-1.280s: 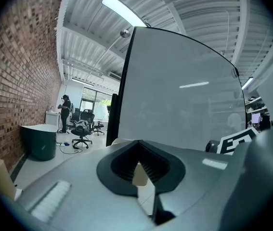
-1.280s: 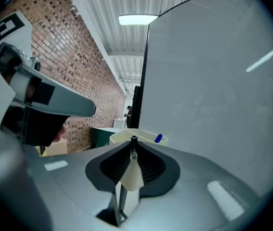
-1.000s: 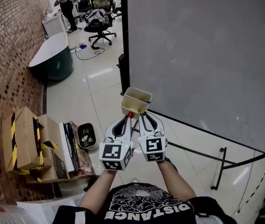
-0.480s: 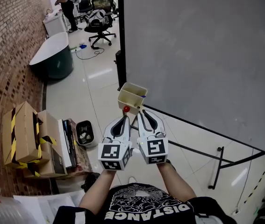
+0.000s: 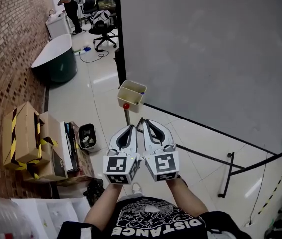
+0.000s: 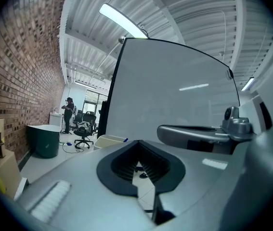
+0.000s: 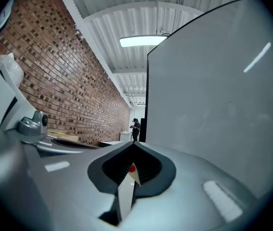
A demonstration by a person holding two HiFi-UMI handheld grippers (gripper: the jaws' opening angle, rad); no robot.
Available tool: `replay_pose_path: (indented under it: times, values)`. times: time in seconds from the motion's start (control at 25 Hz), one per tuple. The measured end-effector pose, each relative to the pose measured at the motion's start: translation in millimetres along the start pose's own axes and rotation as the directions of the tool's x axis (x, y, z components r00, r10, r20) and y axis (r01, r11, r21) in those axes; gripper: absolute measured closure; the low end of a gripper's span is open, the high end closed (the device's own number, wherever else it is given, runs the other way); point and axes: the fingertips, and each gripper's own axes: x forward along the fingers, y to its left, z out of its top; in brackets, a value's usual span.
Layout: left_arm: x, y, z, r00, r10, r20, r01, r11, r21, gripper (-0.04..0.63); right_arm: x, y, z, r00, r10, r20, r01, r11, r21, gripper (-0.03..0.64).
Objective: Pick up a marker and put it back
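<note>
A cream bin (image 5: 132, 92) hangs at the whiteboard's lower left corner, above a red knob (image 5: 126, 105). A blue marker tip (image 5: 141, 91) pokes out of the bin. My two grippers are held side by side, pointing level, well short of the bin. The left gripper (image 5: 132, 127) is shut and empty. The right gripper (image 5: 144, 121) has just closed its jaws, with nothing between them. The left gripper view shows its jaw tips meeting (image 6: 137, 143), with the bin (image 6: 110, 140) beyond. In the right gripper view the red knob (image 7: 132, 168) shows behind the shut tips (image 7: 132, 146).
A large grey whiteboard (image 5: 205, 54) on a black wheeled stand (image 5: 225, 183) fills the right. Taped cardboard boxes (image 5: 24, 138) and a small black bin (image 5: 87, 136) lie by the brick wall at left. A dark green tub (image 5: 56, 63), office chairs (image 5: 103, 26) and a person (image 5: 71, 6) are farther back.
Both grippers have drawn back from the cream bin toward my body. The bin and red knob now sit farther up and to the left in the head view.
</note>
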Motion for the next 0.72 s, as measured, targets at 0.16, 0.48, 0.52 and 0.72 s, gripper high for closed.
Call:
replay_pose_path:
  times: [0.16, 0.48, 0.52, 0.72]
  values:
    - [-23.2, -19.5, -5.8, 1.000, 0.009, 0.000, -0.009, 1.000, -0.003, 0.591, -32.9, 7.9, 3.4, 1.000, 0.016, 0.001, -0.016, 1.000, 0.002, 0.617]
    - [-67.7, -62.2, -15.6, 1.000, 0.015, -0.003, -0.015, 1.000, 0.000, 0.591, -89.0, 21.3, 4.0, 0.999, 0.042, 0.000, -0.042, 0.999, 0.012, 0.617]
    - [-73.0, -66.2, -15.8, 1.000, 0.019, -0.004, -0.019, 1.000, -0.001, 0.591, -95.0, 22.7, 4.0, 0.999, 0.045, 0.000, -0.045, 0.999, 0.013, 0.617]
    - [-95.7, -82.8, -14.2, 0.999, 0.048, -0.014, -0.048, 0.999, -0.012, 0.591, -122.4, 28.1, 6.7, 0.998, 0.058, 0.003, -0.058, 0.998, 0.013, 0.617]
